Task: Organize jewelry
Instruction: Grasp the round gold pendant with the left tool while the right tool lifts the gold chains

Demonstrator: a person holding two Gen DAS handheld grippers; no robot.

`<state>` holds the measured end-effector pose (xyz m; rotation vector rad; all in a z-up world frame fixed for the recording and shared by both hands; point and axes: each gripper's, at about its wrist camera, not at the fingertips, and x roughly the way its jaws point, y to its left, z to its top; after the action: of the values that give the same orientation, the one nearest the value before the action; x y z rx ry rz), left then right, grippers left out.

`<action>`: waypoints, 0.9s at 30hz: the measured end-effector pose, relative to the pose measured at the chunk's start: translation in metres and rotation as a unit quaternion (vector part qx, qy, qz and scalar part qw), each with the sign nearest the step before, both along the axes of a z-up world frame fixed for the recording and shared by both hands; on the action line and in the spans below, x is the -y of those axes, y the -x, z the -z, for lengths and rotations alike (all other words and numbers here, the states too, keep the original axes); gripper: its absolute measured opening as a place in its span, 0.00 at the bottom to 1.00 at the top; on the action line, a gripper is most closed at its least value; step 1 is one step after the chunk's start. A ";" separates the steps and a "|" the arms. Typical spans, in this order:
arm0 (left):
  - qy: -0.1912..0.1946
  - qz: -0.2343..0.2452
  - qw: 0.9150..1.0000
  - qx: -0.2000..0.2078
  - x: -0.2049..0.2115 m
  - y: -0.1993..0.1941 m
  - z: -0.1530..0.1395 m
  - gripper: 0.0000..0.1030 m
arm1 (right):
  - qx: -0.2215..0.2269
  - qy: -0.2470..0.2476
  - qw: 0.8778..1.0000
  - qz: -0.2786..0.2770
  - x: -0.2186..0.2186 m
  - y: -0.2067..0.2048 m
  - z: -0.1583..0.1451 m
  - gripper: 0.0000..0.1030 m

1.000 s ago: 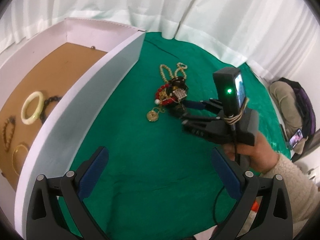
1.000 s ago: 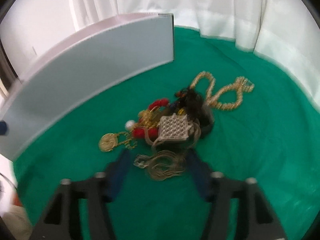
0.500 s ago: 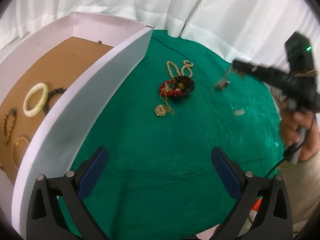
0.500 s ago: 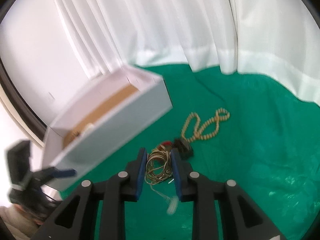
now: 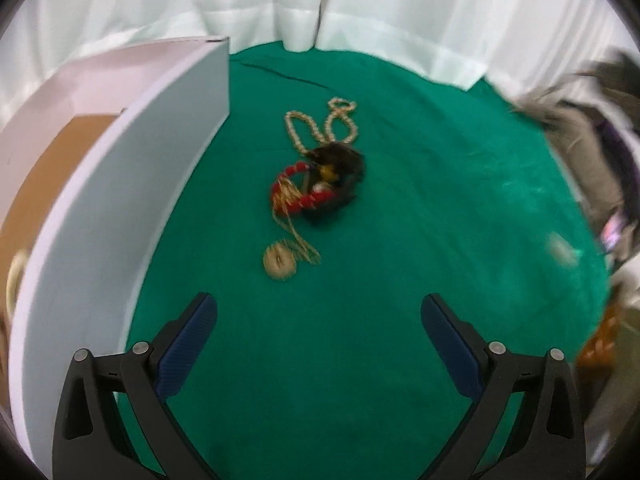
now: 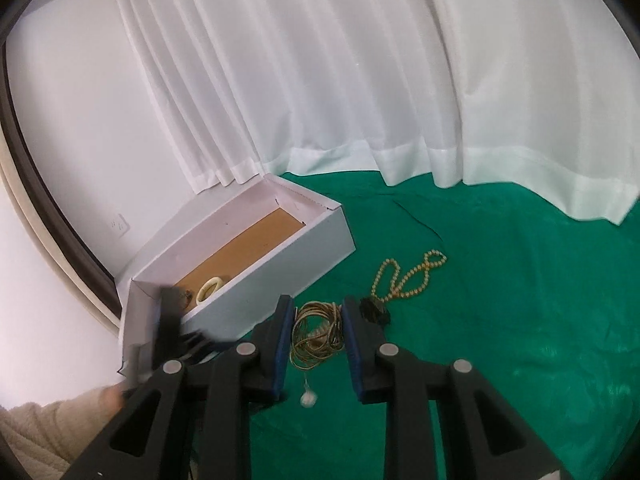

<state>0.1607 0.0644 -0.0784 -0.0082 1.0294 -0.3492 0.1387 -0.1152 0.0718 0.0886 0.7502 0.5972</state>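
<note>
Several looped gold strands (image 6: 316, 334) hang from right claw (image 6: 315, 334).

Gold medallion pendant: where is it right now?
In the left wrist view the gold medallion pendant lies on the green cloth, at the near end of the jewelry pile, right of the white box.
</note>
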 end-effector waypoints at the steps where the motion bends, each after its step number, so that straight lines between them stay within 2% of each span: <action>1: -0.017 -0.001 1.000 -0.003 0.004 -0.011 0.010 0.86 | 0.000 -0.002 1.000 0.003 0.005 0.005 0.000 0.24; 3: -0.037 -0.003 0.999 -0.022 0.007 -0.027 0.028 0.61 | 0.000 -0.006 1.000 0.008 0.015 0.016 -0.003 0.24; 4: -0.040 -0.002 0.999 -0.033 0.008 -0.032 0.035 0.56 | 0.000 -0.008 1.000 0.011 0.021 0.021 -0.003 0.24; 5: -0.045 -0.002 0.999 -0.006 0.010 -0.031 0.035 0.52 | 0.001 -0.008 1.000 0.012 0.024 0.025 -0.004 0.24; 6: -0.051 0.006 0.999 0.009 0.012 -0.028 0.034 0.22 | 0.001 -0.009 1.000 0.014 0.028 0.029 -0.004 0.24; 7: -0.052 0.012 0.999 0.007 0.014 -0.027 0.035 0.21 | 0.002 -0.009 1.000 0.016 0.032 0.032 -0.004 0.24; 10: -0.006 -0.003 1.000 0.003 0.006 -0.024 0.021 0.20 | 0.003 -0.007 1.000 0.022 0.040 0.038 -0.003 0.24; 12: 0.025 -0.015 0.999 0.014 -0.004 -0.022 0.001 0.20 | 0.003 -0.005 1.000 0.025 0.043 0.040 -0.003 0.24; 13: 0.052 -0.020 0.998 0.022 -0.011 -0.020 -0.016 0.20 | 0.004 -0.006 1.000 0.026 0.045 0.041 -0.003 0.24; 15: 0.081 -0.023 0.996 0.039 -0.020 -0.017 -0.044 0.20 | 0.006 -0.008 1.000 0.028 0.047 0.042 -0.006 0.24; 22: 0.133 -0.027 0.985 0.108 -0.042 -0.004 -0.138 0.20 | 0.022 -0.013 0.999 0.026 0.044 0.046 -0.018 0.24; 27: 0.154 -0.031 0.978 0.136 -0.060 0.013 -0.184 0.20 | 0.028 -0.012 0.999 0.019 0.039 0.046 -0.028 0.24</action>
<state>0.1476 0.1247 0.1053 -0.2635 0.6945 -0.4378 0.0926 -0.1537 0.0995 0.1075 0.6865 0.5696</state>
